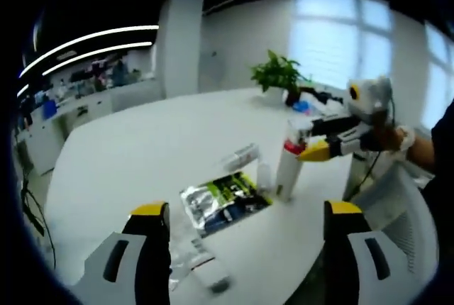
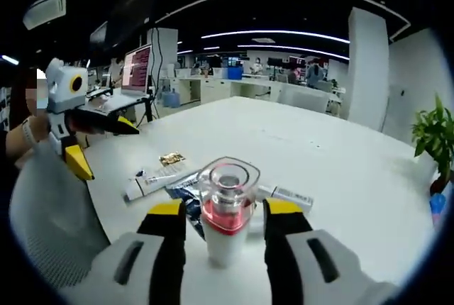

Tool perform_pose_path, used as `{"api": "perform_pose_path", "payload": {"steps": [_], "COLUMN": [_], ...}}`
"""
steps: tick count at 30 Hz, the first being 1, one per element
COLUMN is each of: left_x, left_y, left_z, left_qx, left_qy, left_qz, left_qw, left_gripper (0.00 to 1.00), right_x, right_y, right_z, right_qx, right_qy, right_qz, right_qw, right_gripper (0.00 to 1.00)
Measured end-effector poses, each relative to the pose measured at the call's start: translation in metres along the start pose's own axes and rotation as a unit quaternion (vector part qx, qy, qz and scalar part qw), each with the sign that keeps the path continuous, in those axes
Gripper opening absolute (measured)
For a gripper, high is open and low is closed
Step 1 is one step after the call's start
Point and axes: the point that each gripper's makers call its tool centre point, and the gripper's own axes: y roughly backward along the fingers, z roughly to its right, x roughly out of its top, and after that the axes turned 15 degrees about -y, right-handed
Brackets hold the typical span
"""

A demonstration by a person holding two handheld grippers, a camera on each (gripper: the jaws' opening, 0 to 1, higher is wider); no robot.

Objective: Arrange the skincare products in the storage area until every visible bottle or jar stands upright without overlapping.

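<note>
Skincare bottle (image 2: 227, 209), white body, red collar, clear domed cap: standing on the white desk (image 2: 333, 156), near its edge on my side. Long axis vertical, cap up, base on the desk top; in the left gripper view the same bottle (image 1: 289, 170) reads as upright, perhaps leaning very slightly.

Right gripper (image 2: 225, 214): jaws set close on either side of the bottle's neck. I judge them shut on it, though whether the pads truly press I can't confirm.

Left gripper (image 1: 247, 214): jaws wide apart, holding nothing, hovering over the desk.

Other items, left gripper view: a foil sachet (image 1: 223, 201) lying flat just beside the bottle; a clear bottle (image 1: 240, 156) on its side behind it; another clear item (image 1: 198, 261), blurred, lying nearer my left gripper. Right gripper view: a long white tube or box (image 2: 162, 176) flat on the desk.

Step in hand, by my judgement: setting this bottle upright. Next move calls for opening the right gripper without tipping the bottle, then taking up the clear bottle still lying flat.
</note>
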Motion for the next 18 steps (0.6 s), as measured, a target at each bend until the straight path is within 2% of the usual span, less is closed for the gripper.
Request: {"api": "perform_pose_path", "payload": {"steps": [3, 8, 12, 15, 18], "left_x": [-0.005, -0.004, -0.007, -0.01, -0.013], "left_y": [0.015, 0.034, 0.039, 0.04, 0.04], "left_z": [-0.012, -0.017, -0.019, -0.019, -0.016], "left_qx": [0.024, 0.047, 0.057, 0.059, 0.054], "left_qy": [0.017, 0.023, 0.014, 0.015, 0.013], "left_qz": [0.0, 0.006, -0.002, -0.003, -0.008], "left_qw": [0.9996, 0.9986, 0.9983, 0.9981, 0.9984], "left_gripper": [0.91, 0.95, 0.97, 0.97, 0.97], "right_x": [0.004, 0.007, 0.008, 0.008, 0.007], "right_y": [0.001, 0.001, -0.002, -0.002, -0.002], "right_z": [-0.002, -0.004, -0.007, -0.001, -0.002], "right_qx": [0.001, -0.001, -0.002, -0.013, -0.002], "right_qy": [-0.005, -0.003, 0.015, 0.034, 0.031], "right_qz": [0.006, 0.012, 0.009, 0.008, 0.008], "right_qw": [1.0, 0.9999, 0.9998, 0.9993, 0.9995], "right_gripper": [0.41, 0.37, 0.37, 0.32, 0.32]}}
